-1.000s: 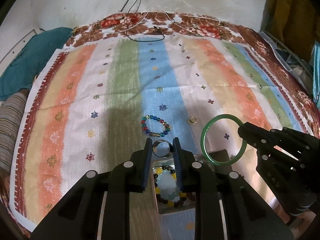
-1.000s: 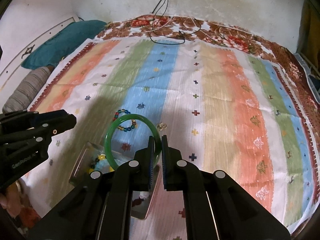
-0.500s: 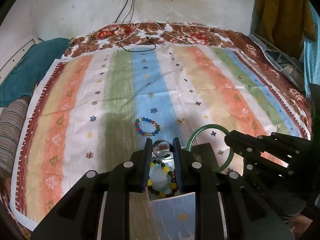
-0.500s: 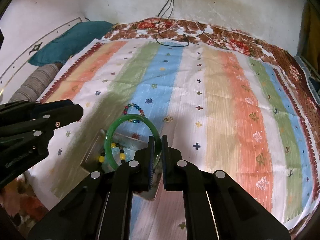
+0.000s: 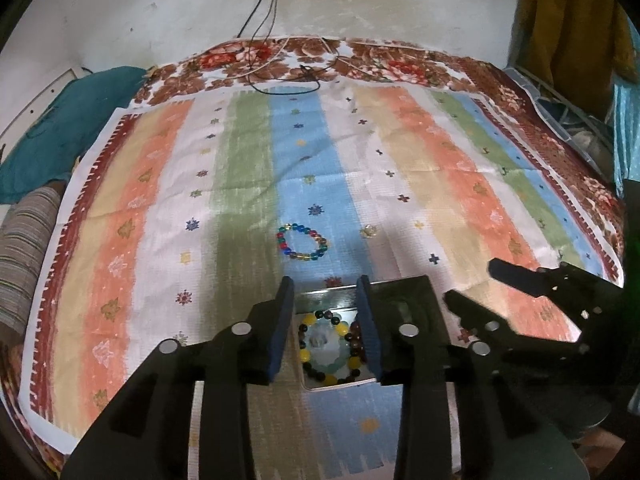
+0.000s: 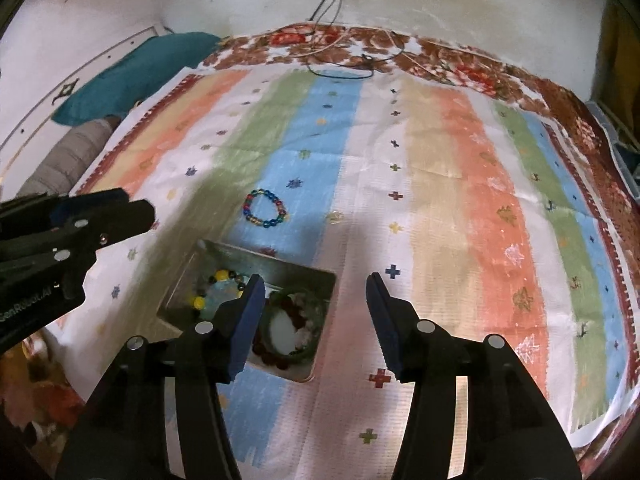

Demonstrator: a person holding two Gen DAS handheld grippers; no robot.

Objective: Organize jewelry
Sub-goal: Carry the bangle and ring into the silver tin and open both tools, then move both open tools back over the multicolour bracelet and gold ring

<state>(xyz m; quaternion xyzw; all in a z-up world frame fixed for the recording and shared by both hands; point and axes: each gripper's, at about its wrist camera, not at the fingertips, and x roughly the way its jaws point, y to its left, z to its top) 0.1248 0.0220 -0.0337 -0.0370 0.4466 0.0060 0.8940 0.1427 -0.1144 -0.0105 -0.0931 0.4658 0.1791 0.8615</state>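
Left claw (image 5: 325, 286): your jaws are opening over the tin, spread, with nothing pinched between them.
Right claw (image 6: 316, 286): your jaws are opening too, wide apart and empty, hanging over the tin's right edge.
Metal tin (image 6: 320, 276): lies on the striped cloth (image 6: 440, 168) of the bed, lid off, just under both claws.
In the tin, left part: a yellow-and-dark bead bracelet (image 5: 330, 354) around something pale; I can't tell what the pale piece is.
In the tin, right part: a green bangle (image 6: 286, 322) lying flat over dark red beads, seen from the right wrist.
Still outside: the multicoloured bead bracelet (image 5: 302, 242) on the blue stripe, just beyond the tin, and a small gold piece (image 5: 368, 231) to its right, too small to name.
Handling, bead bracelet: probably light, limp and strung, so it should sag and swing; take it across one side of the loop, pinching the beads themselves.
Handling, gold piece: tiny and likely slippery; pinch low against the cloth, which will give under you.
Handling, bangle: stiff, smooth, probably brittle; don't drop things on it.
Writing: the left claw's body reads partly "…onRobot.AI" (image 6: 30, 304); nothing else is legible.
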